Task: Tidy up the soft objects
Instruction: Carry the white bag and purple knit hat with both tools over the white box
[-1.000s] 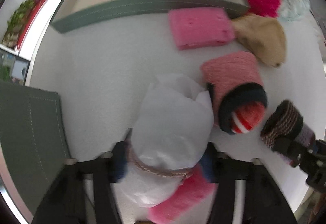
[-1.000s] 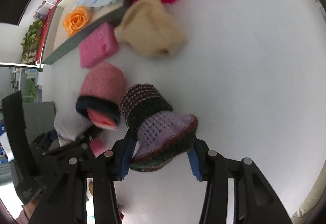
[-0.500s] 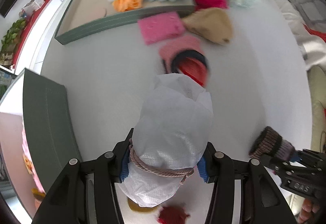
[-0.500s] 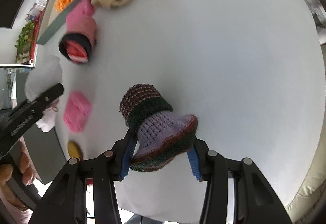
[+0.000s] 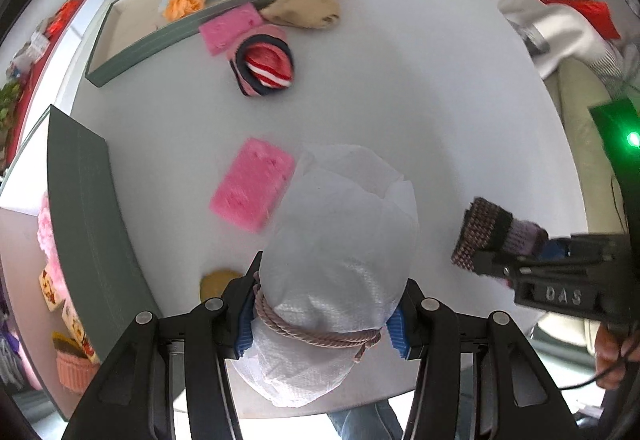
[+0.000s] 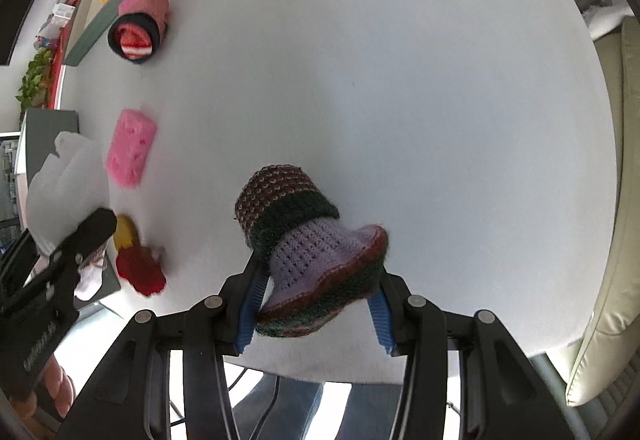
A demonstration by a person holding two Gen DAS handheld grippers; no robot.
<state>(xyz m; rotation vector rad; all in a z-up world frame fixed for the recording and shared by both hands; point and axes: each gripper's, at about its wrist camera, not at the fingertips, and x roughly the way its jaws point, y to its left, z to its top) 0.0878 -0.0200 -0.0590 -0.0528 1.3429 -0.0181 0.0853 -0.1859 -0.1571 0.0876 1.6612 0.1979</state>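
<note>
left claw point(image 5: 322, 324) grips crinkly white pouch point(image 5: 336, 252).

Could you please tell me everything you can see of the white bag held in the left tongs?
The white bag looks like thin woven plastic, stuffed full and rounded. A pinkish twisted cord ties its neck, and a short ruffled end sticks out behind the tie. The left tongs grip it at the cord, blue pads pressing both sides. It appears lifted above the white table, pointing forward, beside a pink sponge.
</note>
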